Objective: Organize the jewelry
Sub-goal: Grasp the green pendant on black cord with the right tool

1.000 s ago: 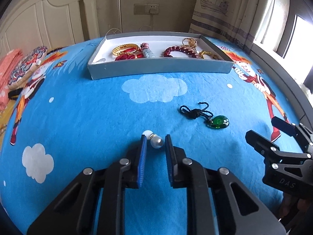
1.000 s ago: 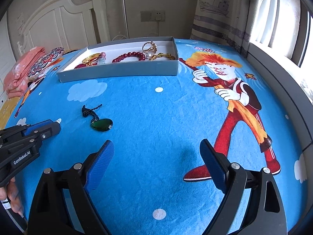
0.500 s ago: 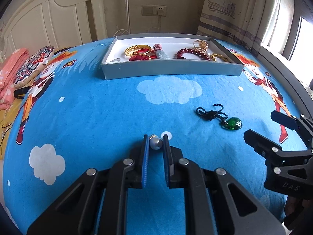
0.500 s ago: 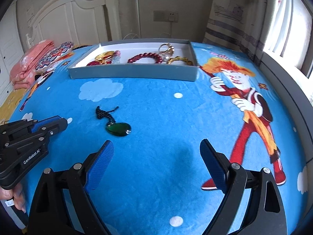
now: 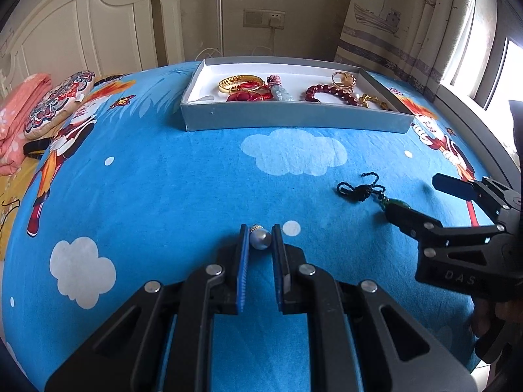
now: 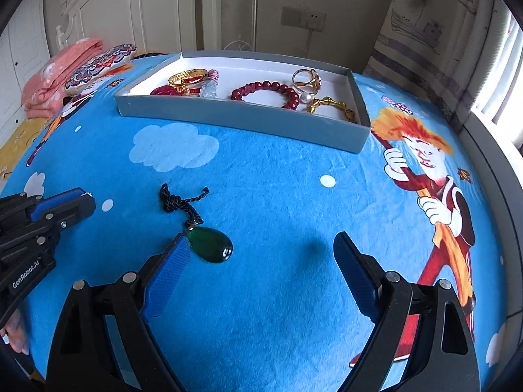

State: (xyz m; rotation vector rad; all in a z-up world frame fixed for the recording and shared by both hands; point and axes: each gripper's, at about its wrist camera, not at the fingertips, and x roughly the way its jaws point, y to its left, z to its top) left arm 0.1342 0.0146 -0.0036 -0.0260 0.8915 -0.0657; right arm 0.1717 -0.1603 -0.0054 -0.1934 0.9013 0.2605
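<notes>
My left gripper (image 5: 260,240) is shut on a grey pearl earring (image 5: 260,239), pinched between its blue pads just above the blue bedsheet. A green teardrop pendant (image 6: 210,246) on a black cord (image 6: 178,201) lies on the sheet. My right gripper (image 6: 261,251) stands open over it, the pendant just inside its left pad (image 6: 168,271) and not gripped. In the left wrist view the right gripper (image 5: 425,202) hides most of the pendant; only the cord (image 5: 359,191) shows. A grey jewelry box (image 5: 294,119) at the far side holds gold bangles, red beads and rings.
The box (image 6: 242,116) sits on the bed near a white headboard (image 5: 98,29). Folded pink cloth (image 6: 62,72) and a patterned pouch (image 5: 59,104) lie at the far left. A curtain (image 5: 408,16) and window edge run along the right.
The left gripper closed onto the pearl earring and holds it. The right gripper slid left toward the green pendant, which now lies beside its left pad.
</notes>
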